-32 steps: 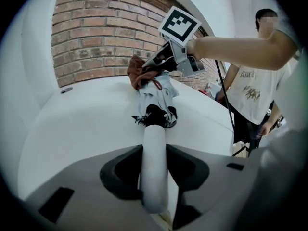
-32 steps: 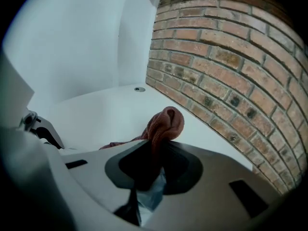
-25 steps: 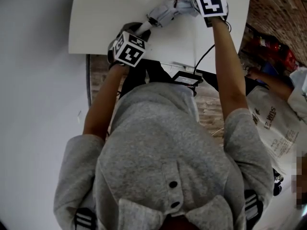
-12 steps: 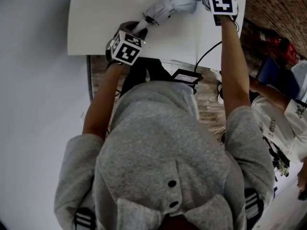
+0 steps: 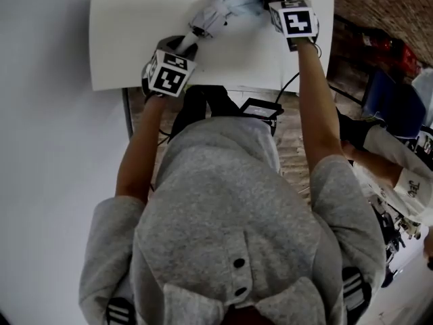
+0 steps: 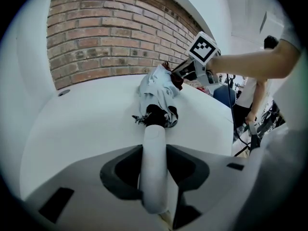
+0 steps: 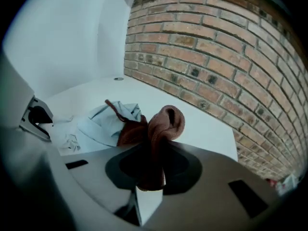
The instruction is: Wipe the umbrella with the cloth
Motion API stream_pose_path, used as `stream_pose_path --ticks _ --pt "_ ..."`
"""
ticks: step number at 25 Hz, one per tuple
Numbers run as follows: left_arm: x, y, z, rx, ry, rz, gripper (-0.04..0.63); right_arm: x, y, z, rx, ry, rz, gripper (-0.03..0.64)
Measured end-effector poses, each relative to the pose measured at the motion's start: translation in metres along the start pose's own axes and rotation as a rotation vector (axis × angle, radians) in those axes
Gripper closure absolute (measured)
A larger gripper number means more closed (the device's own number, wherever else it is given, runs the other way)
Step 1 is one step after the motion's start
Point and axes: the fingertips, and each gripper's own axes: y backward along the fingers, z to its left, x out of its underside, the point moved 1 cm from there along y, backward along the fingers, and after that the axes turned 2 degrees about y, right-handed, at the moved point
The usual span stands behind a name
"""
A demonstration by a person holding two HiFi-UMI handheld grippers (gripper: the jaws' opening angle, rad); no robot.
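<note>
Folded umbrella [image 6: 155,89] lies on the white table [image 6: 82,124], beside a brick wall [image 7: 216,57]. Left gripper [image 6: 155,174] clamps its white handle [image 6: 153,143] (one jaw on either side). Right gripper [image 7: 153,170] pinches the brown cloth [image 7: 163,126], bunched against the canopy.

surface: white table [image 5: 135,46] | lying on it: folded pale-blue umbrella [image 5: 230,2], canopy end toward the brick wall [image 6: 106,42]
</note>
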Motion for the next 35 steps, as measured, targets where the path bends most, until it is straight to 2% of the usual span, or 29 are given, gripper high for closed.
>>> stream_pose_path --ticks 5,12,16,25,32,35 --pt "-0.005 0.004 0.002 -0.008 -0.014 0.0 0.44 0.011 0.014 0.012 -0.004 -0.12 -0.065 0.546" --pt "-0.002 0.001 0.0 0.002 -0.022 0.015 0.441 0.027 0.024 0.047 -0.032 -0.182 -0.073 0.548" --pt "0.0 -0.003 0.003 0.004 -0.024 0.016 0.442 0.029 0.022 0.062 -0.043 -0.265 -0.081 0.548" --pt "-0.002 0.001 0.0 0.021 -0.031 0.018 0.441 0.028 0.033 0.074 0.017 -0.428 -0.072 0.549" --pt "-0.001 -0.003 0.001 0.04 -0.036 0.014 0.442 0.034 0.034 0.084 0.097 -0.51 -0.074 0.552" --pt "-0.002 0.003 0.0 0.05 -0.043 0.021 0.442 0.033 0.041 0.091 0.13 -0.597 -0.087 0.554"
